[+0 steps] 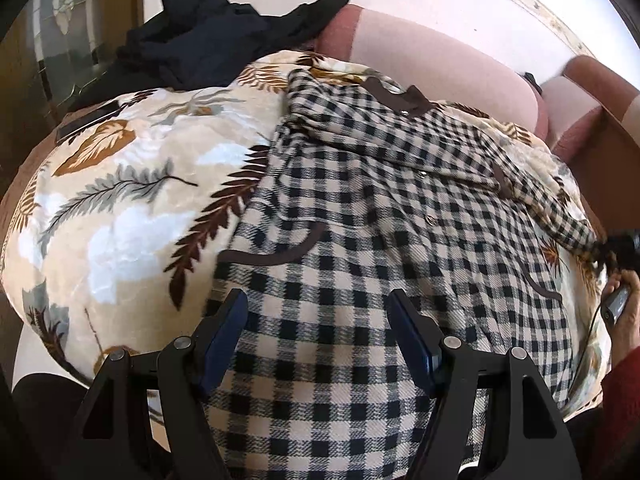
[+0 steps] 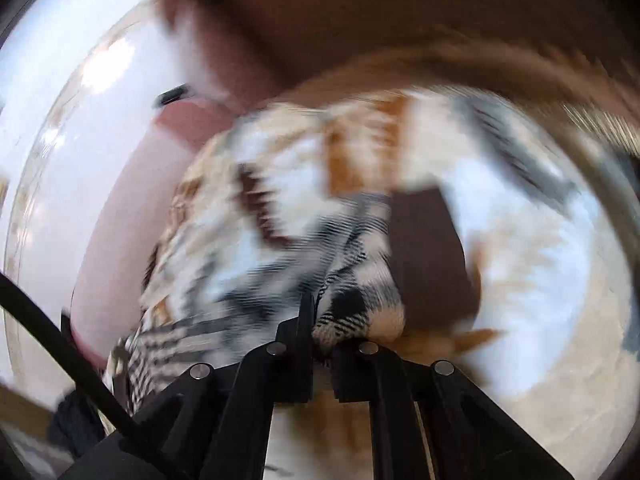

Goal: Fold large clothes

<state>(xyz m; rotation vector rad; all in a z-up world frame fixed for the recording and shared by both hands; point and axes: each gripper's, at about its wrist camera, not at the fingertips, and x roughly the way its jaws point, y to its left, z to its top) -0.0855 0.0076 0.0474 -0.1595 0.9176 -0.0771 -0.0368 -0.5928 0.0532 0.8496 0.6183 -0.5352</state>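
Observation:
A large black, white and beige checked shirt (image 1: 360,216) with brown trim lies spread on a leaf-patterned blanket (image 1: 132,184). My left gripper (image 1: 320,320) is open, its blue-padded fingers (image 1: 224,332) hovering just above the shirt's lower part. My right gripper (image 2: 320,320) is shut on a bunch of the checked shirt's sleeve (image 2: 352,312), with the brown cuff (image 2: 428,256) beyond it. The right wrist view is heavily blurred. In the left wrist view the right gripper (image 1: 620,248) pulls the sleeve end at the far right edge.
A black garment (image 1: 208,36) lies heaped at the back left of the blanket. A pink and brown sofa back (image 1: 440,64) rises behind. A dark flat object (image 1: 86,120) lies at the blanket's left edge. A wooden cabinet (image 1: 48,60) stands left.

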